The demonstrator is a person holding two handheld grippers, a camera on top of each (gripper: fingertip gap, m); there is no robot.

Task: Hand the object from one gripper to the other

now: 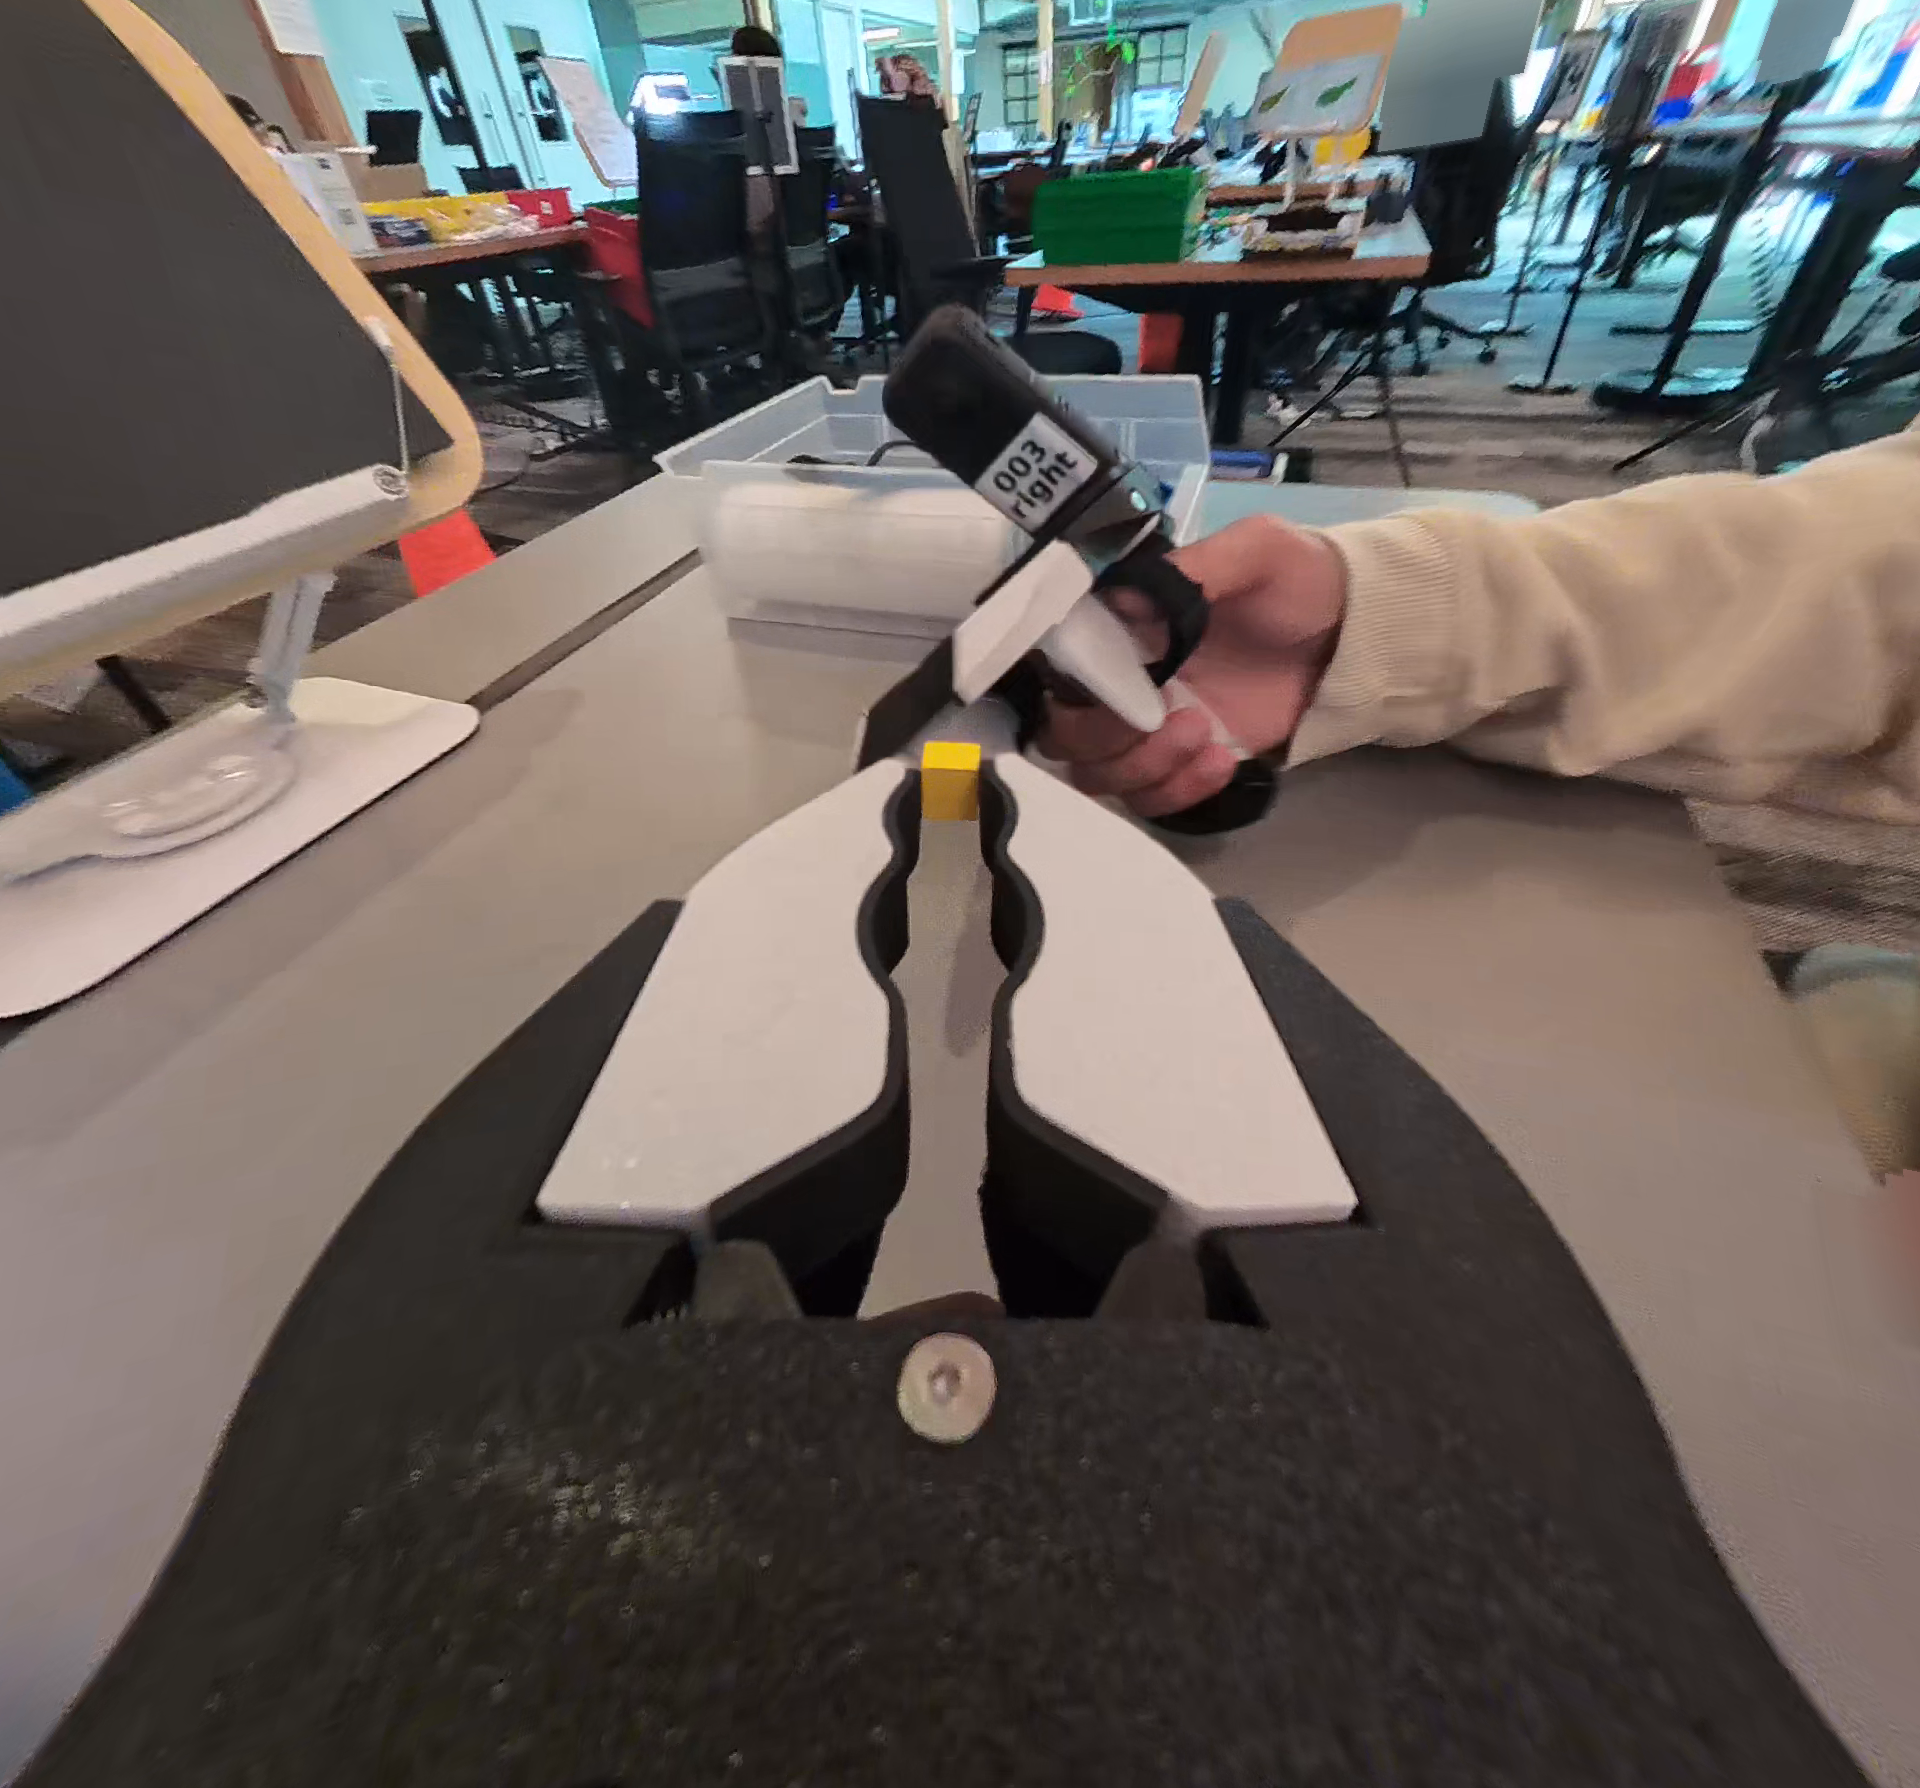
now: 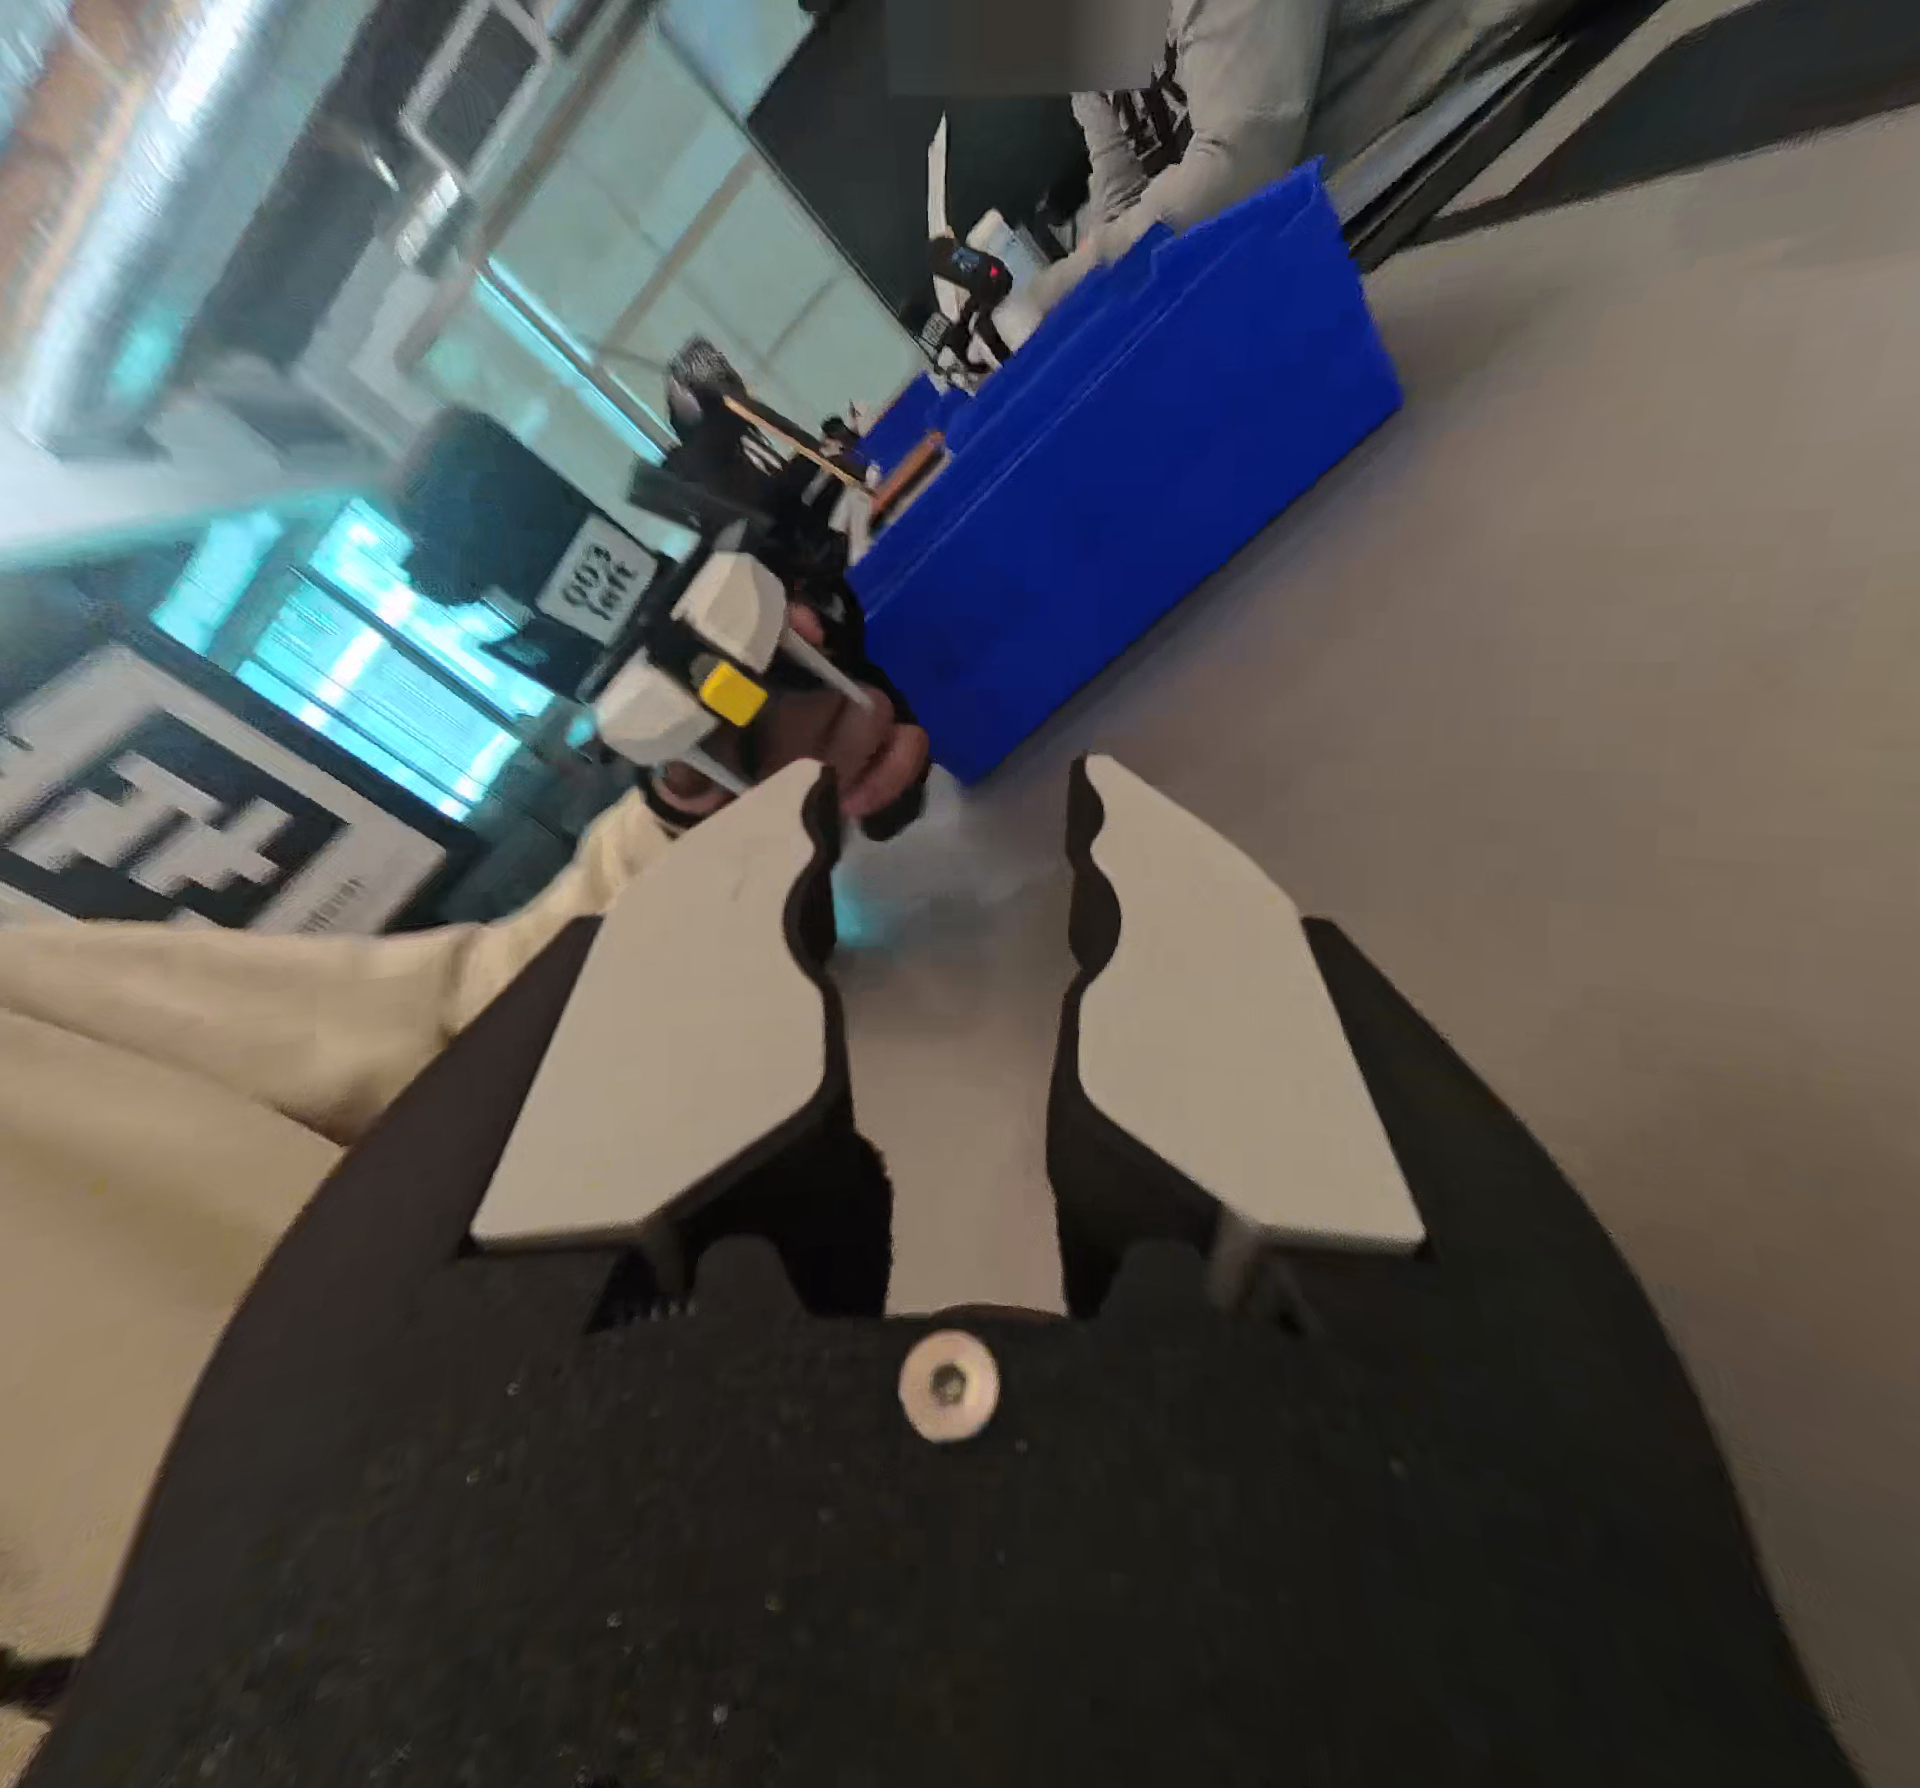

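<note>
Left gripper (image 1: 951, 793) at frame centre of its own view, jaws clenched on a small yellow block (image 1: 951, 779) pinched at the very tips, above the grey table (image 1: 520, 959). Right gripper (image 1: 925, 730) sits just behind the block in the same view, angled down from upper right, held by a hand (image 1: 1236, 658) in a cream sleeve (image 1: 1621, 616); its tips are hidden behind the left gripper's white fingers (image 1: 769, 990), so contact with the block cannot be told from here. A clear bin (image 1: 831, 491) stands beyond it on the table; a white stand (image 1: 312, 751) at left. Right wrist view, tilted and blurred: right gripper (image 2: 951, 793) at centre, jaws released, wide gap, nothing between them. Left gripper (image 2: 717, 689) shows farther off, left of centre, block (image 2: 734, 692) between its fingertips, apart from the right gripper's jaws. Blue bin (image 2: 1122, 533) on the table at upper right of centre. A person in grey (image 2: 1330, 24) behind it, top of frame.
</note>
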